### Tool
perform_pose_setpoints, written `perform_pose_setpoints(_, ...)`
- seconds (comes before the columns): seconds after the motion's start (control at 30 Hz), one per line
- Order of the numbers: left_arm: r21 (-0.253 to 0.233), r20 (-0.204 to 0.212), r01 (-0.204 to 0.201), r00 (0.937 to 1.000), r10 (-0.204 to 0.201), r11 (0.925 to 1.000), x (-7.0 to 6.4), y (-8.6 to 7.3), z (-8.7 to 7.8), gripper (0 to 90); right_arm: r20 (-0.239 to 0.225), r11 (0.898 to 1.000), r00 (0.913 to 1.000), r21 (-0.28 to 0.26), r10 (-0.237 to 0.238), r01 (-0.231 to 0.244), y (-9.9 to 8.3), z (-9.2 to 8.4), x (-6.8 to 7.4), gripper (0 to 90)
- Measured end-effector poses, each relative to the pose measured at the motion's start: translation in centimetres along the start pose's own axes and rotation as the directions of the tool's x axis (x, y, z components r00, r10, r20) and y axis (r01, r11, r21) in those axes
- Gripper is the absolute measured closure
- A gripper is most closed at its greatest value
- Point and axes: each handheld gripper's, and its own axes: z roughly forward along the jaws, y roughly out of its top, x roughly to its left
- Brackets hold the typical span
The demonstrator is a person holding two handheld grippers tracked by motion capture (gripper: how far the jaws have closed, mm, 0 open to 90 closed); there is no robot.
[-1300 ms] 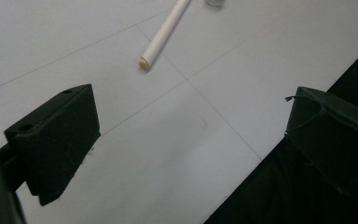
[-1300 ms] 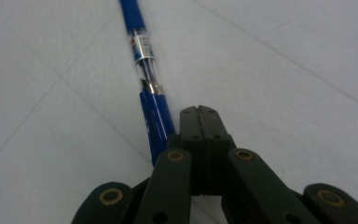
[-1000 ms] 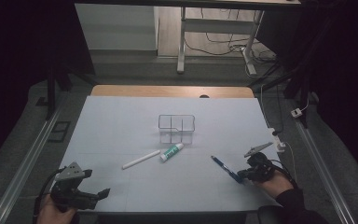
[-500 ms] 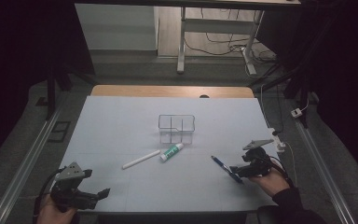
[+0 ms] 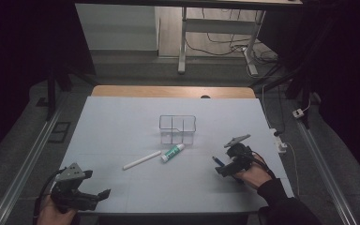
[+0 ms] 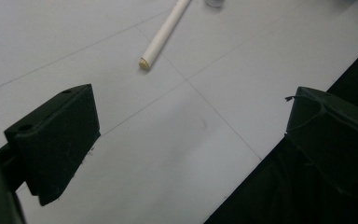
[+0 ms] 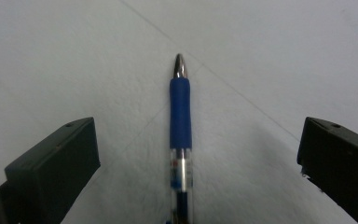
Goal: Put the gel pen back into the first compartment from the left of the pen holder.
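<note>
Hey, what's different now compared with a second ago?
The right gripper has slid forward along the blue pen, which now lies between its open jaws, not yet gripped. The left gripper stayed at the table's near left corner, open. The white stick, the small tube and the wire basket have not moved.

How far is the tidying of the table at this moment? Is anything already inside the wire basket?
Nothing looks done: the wire basket seems empty. The white stick and the small tube lie on the table in front of it. In hand: the right gripper has its jaws open on both sides of the blue pen, not closed. The left gripper is open, holding nothing. All three items probably remain.
</note>
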Motion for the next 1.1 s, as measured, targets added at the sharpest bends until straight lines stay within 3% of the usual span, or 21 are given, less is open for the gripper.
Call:
perform_pose_setpoints(0.13, 0.0, 0.0, 0.001, 1.0, -0.001, 1.0, 0.0, 0.0, 0.0, 2.5, 0.029, 0.998, 0.9989, 0.057, -0.037, 0.035, 0.5, 1.4, 0.5, 0.0)
perform_pose_setpoints(0.27, 0.0, 0.0, 0.0, 1.0, 0.0, 1.0, 0.0, 0.0, 0.0, 2.5, 0.003, 0.997, 0.9994, 0.063, -0.036, 0.035, 0.8, 1.4, 0.4, 4.8)
perform_pose_setpoints(0.57, 0.001, 0.0, -0.002, 1.0, 0.002, 1.0, 0.0, 0.0, 0.0, 2.6, -0.01, 0.996, 0.9981, 0.063, -0.06, 0.061, 1.2, 0.2, 0.5, 57.0)
perform_pose_setpoints(0.73, 0.001, 0.001, -0.005, 1.0, 0.005, 1.0, 0.0, 0.0, 0.0, 2.6, -0.022, 0.995, 0.9969, 0.062, -0.076, 0.077, 1.2, 0.1, 0.6, 76.0)
perform_pose_setpoints(0.93, 0.002, 0.0, -0.005, 1.0, 0.005, 1.0, 0.0, 0.0, 0.0, 2.6, -0.032, 0.997, 0.9984, 0.061, -0.046, 0.048, 1.1, 0.0, 0.5, 79.4)
perform_pose_setpoints(1.1, 0.002, 0.0, -0.004, 1.0, 0.004, 1.0, 0.0, 0.0, 0.0, 2.7, -0.034, 0.997, 0.9978, 0.053, -0.056, 0.058, 1.1, 0.0, 0.5, 79.9)
